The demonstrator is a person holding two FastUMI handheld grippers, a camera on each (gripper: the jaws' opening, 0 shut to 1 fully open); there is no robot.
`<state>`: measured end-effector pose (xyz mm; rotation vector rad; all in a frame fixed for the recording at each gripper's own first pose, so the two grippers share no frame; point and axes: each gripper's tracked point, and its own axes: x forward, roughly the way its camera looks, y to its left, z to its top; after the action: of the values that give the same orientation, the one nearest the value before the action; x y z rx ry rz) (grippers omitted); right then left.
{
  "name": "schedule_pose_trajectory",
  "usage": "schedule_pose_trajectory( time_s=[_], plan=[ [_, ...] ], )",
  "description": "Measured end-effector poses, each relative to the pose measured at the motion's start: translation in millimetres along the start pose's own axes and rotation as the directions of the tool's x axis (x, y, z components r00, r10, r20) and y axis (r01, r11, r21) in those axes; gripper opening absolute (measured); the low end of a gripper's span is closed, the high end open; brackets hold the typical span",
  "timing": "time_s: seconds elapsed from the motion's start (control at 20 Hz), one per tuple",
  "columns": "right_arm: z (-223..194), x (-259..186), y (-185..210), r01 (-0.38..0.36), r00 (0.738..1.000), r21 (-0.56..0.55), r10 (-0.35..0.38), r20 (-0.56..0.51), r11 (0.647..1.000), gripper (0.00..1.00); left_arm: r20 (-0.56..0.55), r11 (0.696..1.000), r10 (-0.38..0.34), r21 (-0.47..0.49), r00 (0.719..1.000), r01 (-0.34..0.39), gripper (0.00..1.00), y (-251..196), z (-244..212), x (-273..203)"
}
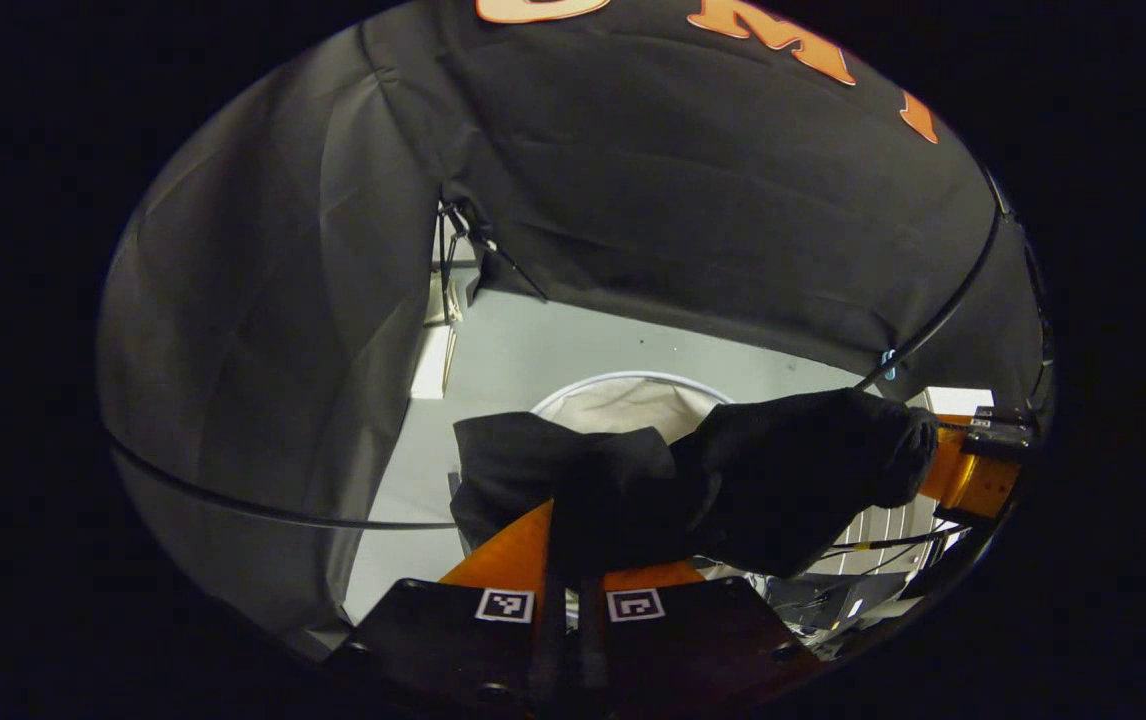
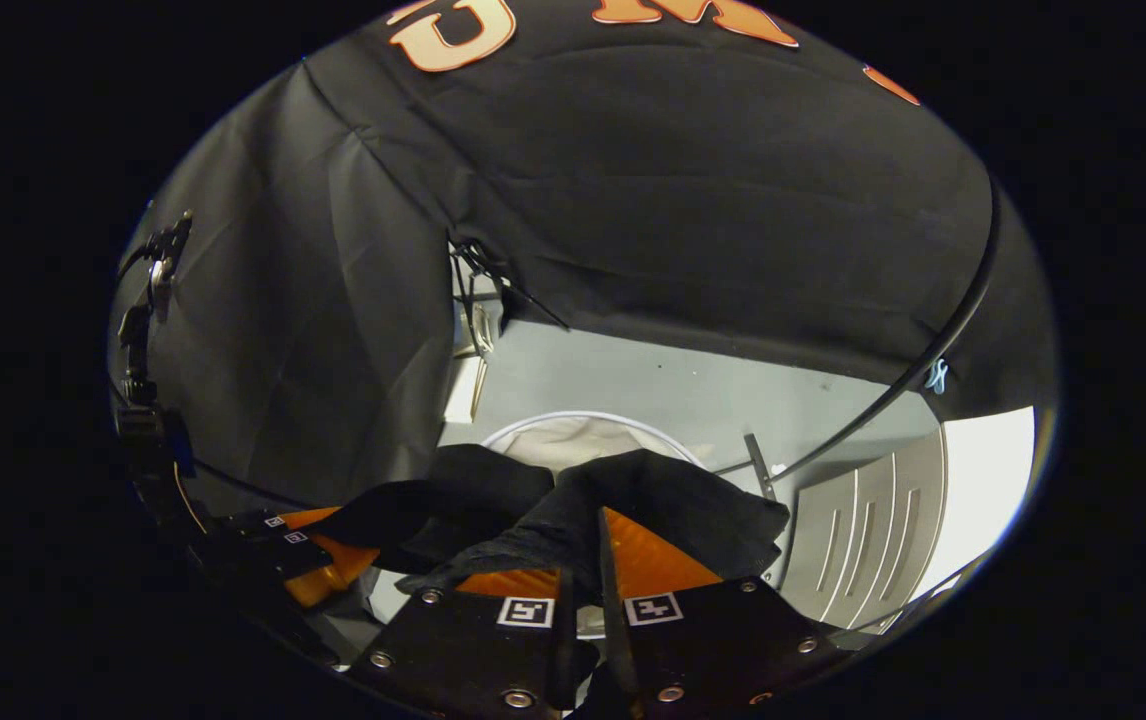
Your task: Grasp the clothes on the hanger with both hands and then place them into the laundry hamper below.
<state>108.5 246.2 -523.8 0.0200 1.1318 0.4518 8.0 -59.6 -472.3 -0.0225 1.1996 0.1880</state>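
A black garment (image 1: 783, 480) hangs stretched between both grippers, just above the white-lined laundry hamper (image 1: 623, 400) on the floor. In the left gripper view my left gripper (image 1: 573, 525) is shut on one bunched end of the cloth, its fingertips buried in the folds. The right gripper (image 1: 968, 470) holds the other end at the far right. In the right gripper view my right gripper (image 2: 598, 525) is shut on the black garment (image 2: 693, 510), which drapes over its fingers. The left gripper (image 2: 318, 560) grips the cloth at the lower left, with the hamper (image 2: 563, 435) beyond it.
The grey floor (image 2: 683, 390) surrounds the hamper. A white slatted panel (image 2: 863, 530) leans at the right, with a thin metal rod (image 2: 758, 465) beside it. A black cable (image 2: 943, 340) arcs across the booth's cloth wall. A white box (image 1: 433, 360) stands at the wall's gap.
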Motion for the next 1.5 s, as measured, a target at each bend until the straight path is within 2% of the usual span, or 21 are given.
schedule_pose_trajectory(
  time_s=[0.1,0.15,0.2,0.25,0.3,0.35,0.4,0.45,0.5,0.6,0.65,0.7,0.75,0.8,0.95,1.1,1.5],
  plan=[
    [-9,8,-1,0.021,0.999,-0.013,-0.021,-0.037,1.000,0.14,-0.018,1.000,0.009,-0.009,1.000,-0.009,0.13,2,0,3],
    [-10,11,-1,0.026,0.998,-0.019,-0.027,-0.052,0.999,0.10,-0.028,1.000,0.007,-0.013,1.000,-0.008,0.14,7,-5,12],
    [-14,11,1,0.026,0.998,-0.022,-0.027,-0.061,0.999,0.23,-0.036,1.000,0.010,-0.016,0.999,-0.011,0.14,12,-9,17],
    [-16,11,2,0.029,0.997,-0.027,-0.030,-0.069,0.999,0.29,-0.046,1.000,0.011,-0.020,0.999,-0.012,0.20,15,-11,21],
    [-18,9,3,0.030,0.997,-0.032,-0.032,-0.069,0.999,0.21,-0.053,1.000,0.015,-0.023,0.998,-0.016,0.25,18,-12,23],
    [-18,9,5,0.036,0.997,-0.038,-0.038,-0.068,0.999,0.36,-0.061,1.000,0.014,-0.026,0.998,-0.016,0.41,19,-14,24],
    [-20,16,4,0.043,0.997,-0.041,-0.046,-0.066,0.998,0.38,-0.066,1.000,0.013,-0.027,0.998,-0.015,0.41,19,-19,23],
    [-19,17,3,0.047,0.997,-0.041,-0.050,-0.064,0.998,0.40,-0.069,0.999,0.015,-0.028,0.997,-0.017,0.51,19,-20,22],
    [-18,17,3,0.054,0.997,-0.039,-0.056,-0.061,0.998,0.50,-0.073,0.999,0.012,-0.031,0.997,-0.014,0.56,18,-23,20],
    [-18,7,-4,0.074,0.996,-0.032,-0.075,-0.050,0.997,0.65,-0.075,0.999,0.012,-0.031,0.997,-0.015,0.78,19,-27,19],
    [-17,2,-7,0.082,0.996,-0.026,-0.084,-0.042,0.996,0.77,-0.075,0.999,0.018,-0.028,0.997,-0.020,0.89,20,-27,18],
    [-14,-2,-9,0.092,0.995,-0.021,-0.093,-0.029,0.996,0.84,-0.070,0.999,0.018,-0.027,0.997,-0.020,1.00,22,-27,15],
    [-11,-5,-11,0.103,0.994,-0.016,-0.104,-0.017,0.995,0.90,-0.063,1.000,0.019,-0.024,0.998,-0.021,0.99,22,-26,11],
    [-12,-11,-16,0.113,0.994,-0.012,-0.113,-0.005,0.994,0.92,-0.049,1.000,0.014,-0.019,0.999,-0.015,0.99,22,-24,7],
    [-8,-32,-19,0.124,0.992,-0.002,-0.124,0.034,0.992,0.93,0.020,0.999,0.046,-0.013,0.999,-0.046,0.99,29,-13,-14],
    [0,-61,-23,0.143,0.985,0.011,-0.143,0.101,0.990,0.93,0.095,0.998,0.055,-0.048,0.994,-0.051,0.99,34,2,-41],
    [15,-154,-45,0.160,0.947,0.057,-0.169,0.273,0.985,0.93,0.306,0.995,0.093,-0.050,0.947,-0.082,0.99,45,46,-139]
  ],
)
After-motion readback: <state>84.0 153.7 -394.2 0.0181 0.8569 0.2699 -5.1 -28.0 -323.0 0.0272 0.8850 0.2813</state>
